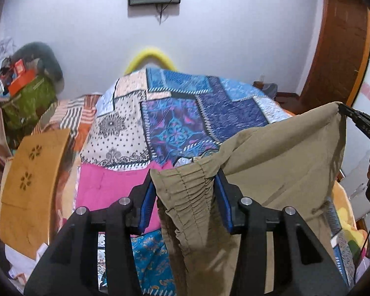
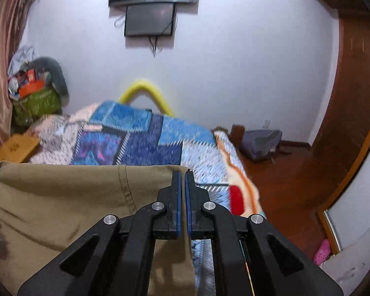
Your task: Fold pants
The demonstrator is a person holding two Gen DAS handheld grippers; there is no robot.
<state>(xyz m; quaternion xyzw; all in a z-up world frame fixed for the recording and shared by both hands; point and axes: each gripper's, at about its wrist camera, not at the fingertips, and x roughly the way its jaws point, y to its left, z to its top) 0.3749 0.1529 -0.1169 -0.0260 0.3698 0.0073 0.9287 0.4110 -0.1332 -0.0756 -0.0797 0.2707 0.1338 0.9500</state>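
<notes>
Khaki pants [image 1: 271, 153] hang in the air above the bed, stretched between both grippers. My left gripper [image 1: 183, 177] is shut on the bunched elastic waistband [image 1: 185, 192], which fills the gap between its blue pads. My right gripper [image 2: 183, 172] is shut on the pants' far top corner [image 2: 86, 192], its pads nearly touching with thin cloth between them. The right gripper also shows in the left wrist view [image 1: 357, 120], pinching the top right corner. The lower legs of the pants hang out of sight.
A bed with a blue patchwork quilt [image 1: 185, 113] lies below and ahead. A pink cloth [image 1: 106, 187] and a tan cushion [image 1: 32, 172] lie at left. A green bag with clutter [image 1: 29, 98] stands by the wall. A wooden wardrobe [image 2: 352, 98] and floor [image 2: 283, 185] are at right.
</notes>
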